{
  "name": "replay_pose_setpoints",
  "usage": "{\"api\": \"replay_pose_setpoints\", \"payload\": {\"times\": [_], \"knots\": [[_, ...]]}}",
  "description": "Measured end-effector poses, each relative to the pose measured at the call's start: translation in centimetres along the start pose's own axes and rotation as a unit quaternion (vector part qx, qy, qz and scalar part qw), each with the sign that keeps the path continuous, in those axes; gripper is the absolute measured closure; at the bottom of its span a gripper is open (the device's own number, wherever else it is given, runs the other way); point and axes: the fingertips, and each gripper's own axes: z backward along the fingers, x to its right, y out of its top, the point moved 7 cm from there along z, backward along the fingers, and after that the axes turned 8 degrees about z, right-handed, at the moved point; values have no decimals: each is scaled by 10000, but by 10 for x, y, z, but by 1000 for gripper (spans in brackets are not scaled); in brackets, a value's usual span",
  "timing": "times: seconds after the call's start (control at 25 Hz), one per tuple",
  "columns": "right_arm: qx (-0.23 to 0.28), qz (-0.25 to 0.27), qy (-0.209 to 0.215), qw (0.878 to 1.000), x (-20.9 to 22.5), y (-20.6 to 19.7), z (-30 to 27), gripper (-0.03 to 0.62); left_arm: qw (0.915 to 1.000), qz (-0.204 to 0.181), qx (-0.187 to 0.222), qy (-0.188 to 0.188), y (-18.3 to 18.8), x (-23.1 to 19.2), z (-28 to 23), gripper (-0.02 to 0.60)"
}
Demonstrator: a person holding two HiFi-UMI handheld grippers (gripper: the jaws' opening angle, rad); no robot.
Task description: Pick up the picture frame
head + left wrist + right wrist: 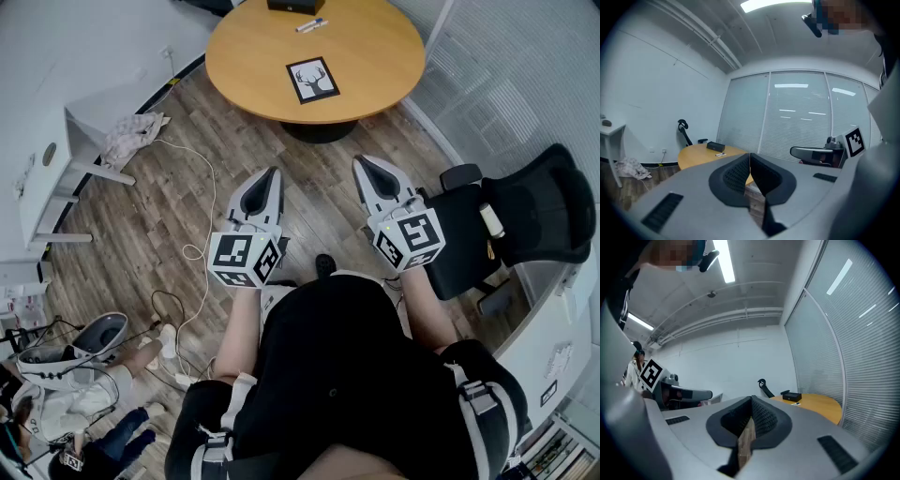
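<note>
The picture frame (312, 79), black-edged with a deer print, lies flat on the round wooden table (253, 66) near its front edge. Both grippers are held over the floor, short of the table, and point toward it. My left gripper (274, 172) is shut with nothing between its jaws. My right gripper (359, 161) is also shut and empty. In the left gripper view the shut jaws of the left gripper (749, 157) hide the frame, and only the table (696, 153) shows. The right gripper view shows the right gripper (751, 402) with the table (820, 406) beyond it.
A black box (295, 5) and a marker (310, 24) lie at the table's far side. A black office chair (525, 216) stands at the right beside a wall with blinds. A white desk (56, 159), a crumpled cloth (133, 134) and floor cables (192, 251) are at the left.
</note>
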Motion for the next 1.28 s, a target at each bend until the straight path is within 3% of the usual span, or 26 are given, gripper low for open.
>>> {"api": "replay_pose_setpoints", "payload": {"times": [0.28, 0.52, 0.8, 1.28], "knots": [[-121, -143, -30, 9998, 2, -11, 3, 580, 10000, 55, -65, 34, -4, -2, -5, 557], [-31, -507, 187, 9985, 10, -17, 1, 580, 9998, 123, -132, 29, -9, 2, -20, 557], [20, -701, -91, 9975, 27, -28, -6, 577, 9997, 89, -214, 51, -15, -1, -33, 557], [-434, -690, -316, 9962, 48, -43, -103, 577, 9990, 223, -383, 67, -8, -87, -100, 557]]}}
